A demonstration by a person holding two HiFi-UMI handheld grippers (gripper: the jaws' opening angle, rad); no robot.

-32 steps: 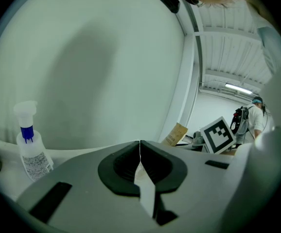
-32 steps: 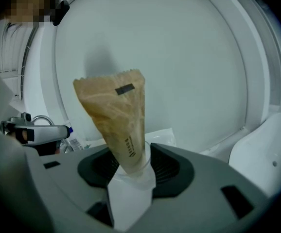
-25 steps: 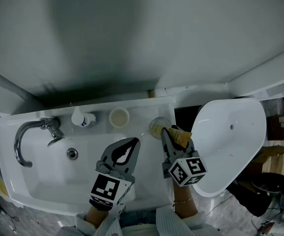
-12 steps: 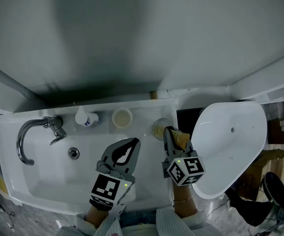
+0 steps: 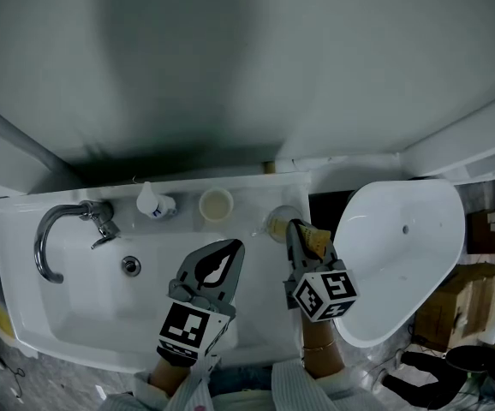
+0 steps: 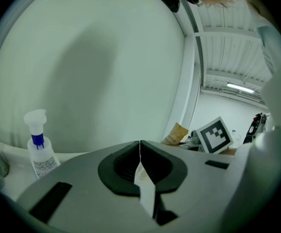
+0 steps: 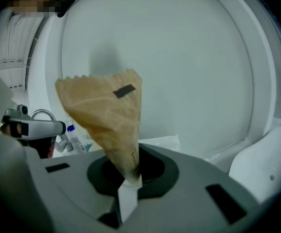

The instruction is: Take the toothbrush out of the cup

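- The sink filled the lower left of the head view, with the toilet lid at lower right.
- The left gripper hung over the basin at lower centre, clenched on nothing.
- The right gripper had just been closing and pinched the tan toothbrush packet.
- The packet's narrow end sat between the pads.
- The cup stood at centre right, just beside the packet; whether the packet reached into it could not be told.

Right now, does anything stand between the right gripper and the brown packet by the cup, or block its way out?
Nothing visible does. The right gripper has just been closing its jaws and now pinches the brown packet directly. In the head view the glass cup stands beside its tip, with nothing else over it.
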